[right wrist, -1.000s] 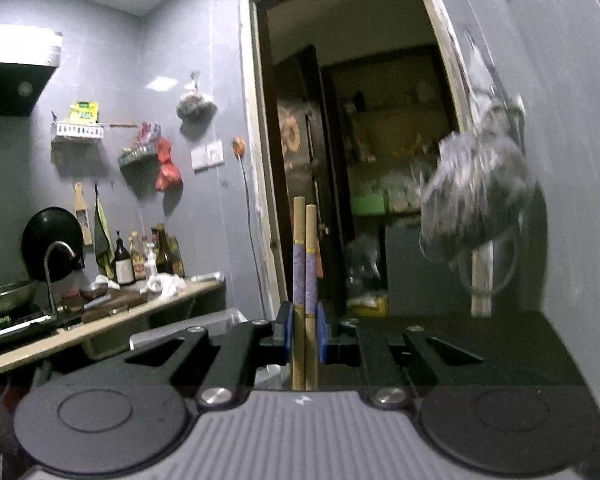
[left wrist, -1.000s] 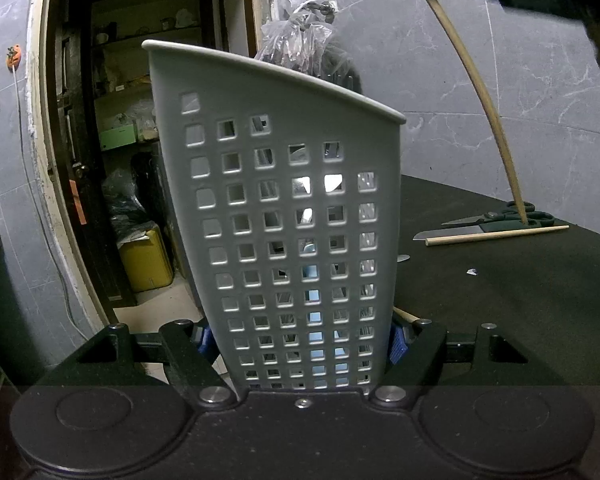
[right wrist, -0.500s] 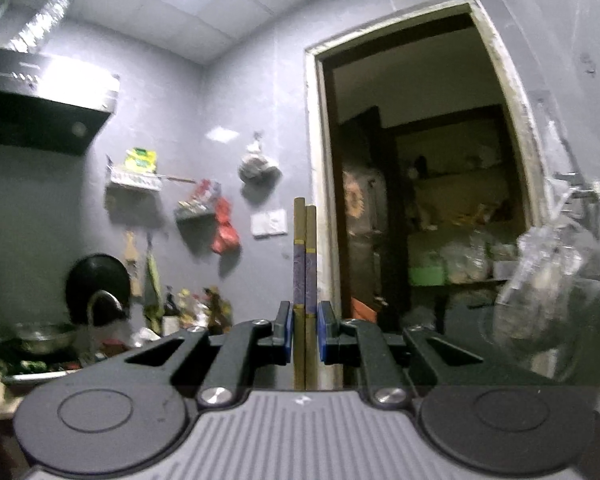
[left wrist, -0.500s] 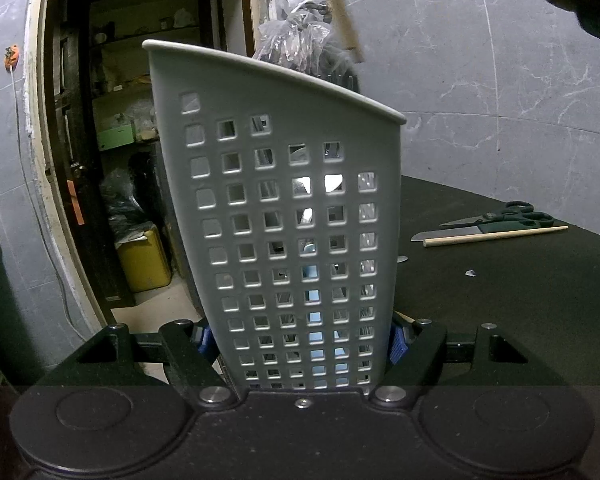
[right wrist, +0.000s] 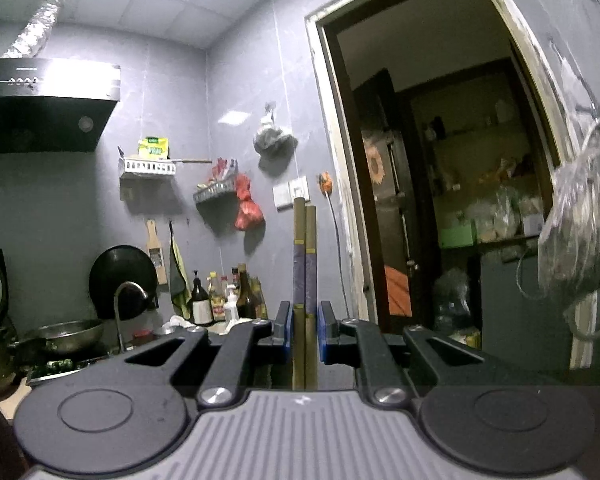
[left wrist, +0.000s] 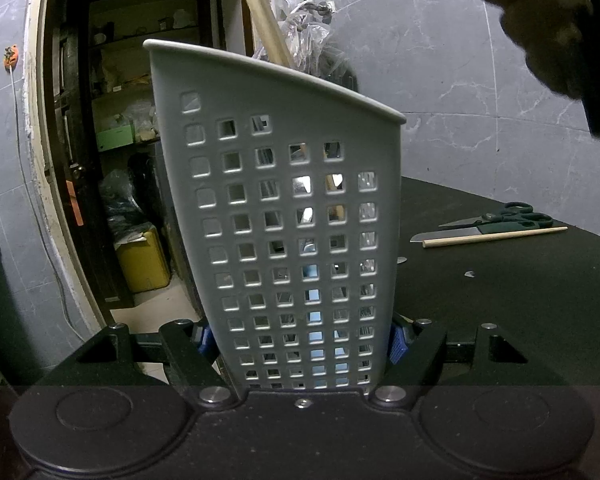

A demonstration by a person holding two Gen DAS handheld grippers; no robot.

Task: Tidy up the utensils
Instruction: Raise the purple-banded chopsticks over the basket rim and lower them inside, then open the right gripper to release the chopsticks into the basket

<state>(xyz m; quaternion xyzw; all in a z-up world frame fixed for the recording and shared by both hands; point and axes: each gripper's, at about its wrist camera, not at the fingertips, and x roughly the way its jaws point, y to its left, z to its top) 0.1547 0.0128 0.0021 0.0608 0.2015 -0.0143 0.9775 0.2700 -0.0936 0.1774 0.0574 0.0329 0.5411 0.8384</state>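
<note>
- At the lower middle of the left wrist view, my left gripper (left wrist: 300,340) is clamped on the grey perforated utensil holder (left wrist: 284,208), blue pads pressed to its two sides; the holder stands upright and fills the centre of the frame.
- Inside the holder I can make out glints and pale blue through the square holes, but I cannot tell what lies in it.
- Above its rim, upper middle, a pale wooden stick slants down behind the back wall; I take it for the lower end of the chopsticks (right wrist: 305,280).
- At the right of that view, on the black table (left wrist: 520,300), scissors (left wrist: 504,220), a knife blade (left wrist: 448,235) and one loose chopstick (left wrist: 496,236) lie close together, well apart from the holder.
- In the right wrist view, centre, my right gripper (right wrist: 304,334) is nearly closed on the pair of chopsticks, held upright side by side.
- I judge the step as lowering them into the holder: I'd keep the holder steady, bring the tips past the rim, and let go only once they are well inside.
</note>
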